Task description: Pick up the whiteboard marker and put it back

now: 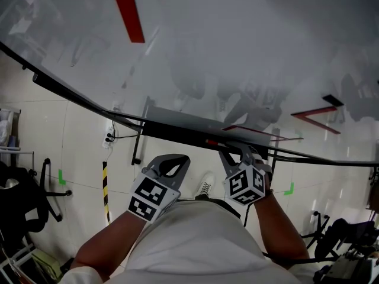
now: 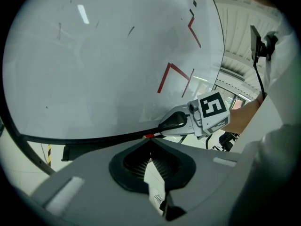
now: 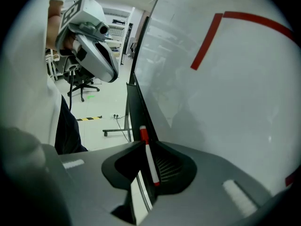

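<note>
A white whiteboard marker with a red cap (image 3: 149, 160) lies along the black tray (image 3: 137, 108) at the bottom edge of the whiteboard (image 1: 237, 52). My right gripper (image 3: 145, 146) is shut on the marker, whose red cap (image 1: 211, 141) pokes out left of the jaws over the tray. In the head view the right gripper (image 1: 230, 151) reaches up to the tray (image 1: 172, 130). My left gripper (image 1: 175, 160) hangs lower, in front of the body and apart from the board. Its jaws are shut with nothing between them (image 2: 151, 144). From it the right gripper (image 2: 178, 120) and the cap (image 2: 149, 136) show.
Red lines (image 1: 127, 10) are drawn on the board. Below it are the board's stand leg (image 1: 138, 144), a yellow-black floor strip (image 1: 106, 185), a black office chair (image 1: 26, 203) at the left, and more chairs and gear (image 1: 346, 241) at the right.
</note>
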Demonstrator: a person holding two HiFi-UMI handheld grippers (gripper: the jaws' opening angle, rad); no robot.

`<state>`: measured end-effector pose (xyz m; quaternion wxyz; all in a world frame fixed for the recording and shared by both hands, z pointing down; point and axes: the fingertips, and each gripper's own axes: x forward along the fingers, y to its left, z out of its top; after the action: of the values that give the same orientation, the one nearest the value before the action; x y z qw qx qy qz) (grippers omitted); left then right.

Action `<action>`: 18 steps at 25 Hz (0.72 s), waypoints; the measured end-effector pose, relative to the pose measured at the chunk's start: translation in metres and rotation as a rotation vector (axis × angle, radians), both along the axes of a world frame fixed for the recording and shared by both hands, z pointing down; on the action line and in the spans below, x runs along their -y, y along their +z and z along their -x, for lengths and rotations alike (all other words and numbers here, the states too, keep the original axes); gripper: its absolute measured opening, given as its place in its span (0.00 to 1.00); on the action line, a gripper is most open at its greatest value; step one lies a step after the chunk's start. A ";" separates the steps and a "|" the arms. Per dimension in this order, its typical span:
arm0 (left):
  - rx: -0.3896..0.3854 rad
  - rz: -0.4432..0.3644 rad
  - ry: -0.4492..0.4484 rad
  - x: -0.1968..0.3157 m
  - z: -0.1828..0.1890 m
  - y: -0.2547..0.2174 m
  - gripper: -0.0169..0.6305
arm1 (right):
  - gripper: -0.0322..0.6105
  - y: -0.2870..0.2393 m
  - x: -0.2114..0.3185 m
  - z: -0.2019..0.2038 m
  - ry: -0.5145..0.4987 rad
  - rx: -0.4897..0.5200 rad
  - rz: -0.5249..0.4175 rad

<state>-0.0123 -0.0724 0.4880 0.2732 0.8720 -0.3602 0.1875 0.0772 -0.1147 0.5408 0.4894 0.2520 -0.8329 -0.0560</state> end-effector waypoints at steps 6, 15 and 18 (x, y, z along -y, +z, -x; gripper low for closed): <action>-0.025 0.022 -0.009 -0.003 -0.001 -0.001 0.05 | 0.15 0.007 0.002 0.001 -0.028 -0.034 0.005; -0.020 0.027 -0.023 -0.007 0.004 0.001 0.05 | 0.15 0.016 0.002 0.000 -0.071 -0.093 0.013; -0.024 0.029 -0.028 -0.008 0.004 0.001 0.05 | 0.15 0.019 0.002 0.000 -0.087 -0.117 0.021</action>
<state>-0.0163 -0.0644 0.4890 0.2926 0.8651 -0.3663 0.1783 0.0770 -0.1172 0.5600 0.5371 0.2069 -0.8135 -0.0830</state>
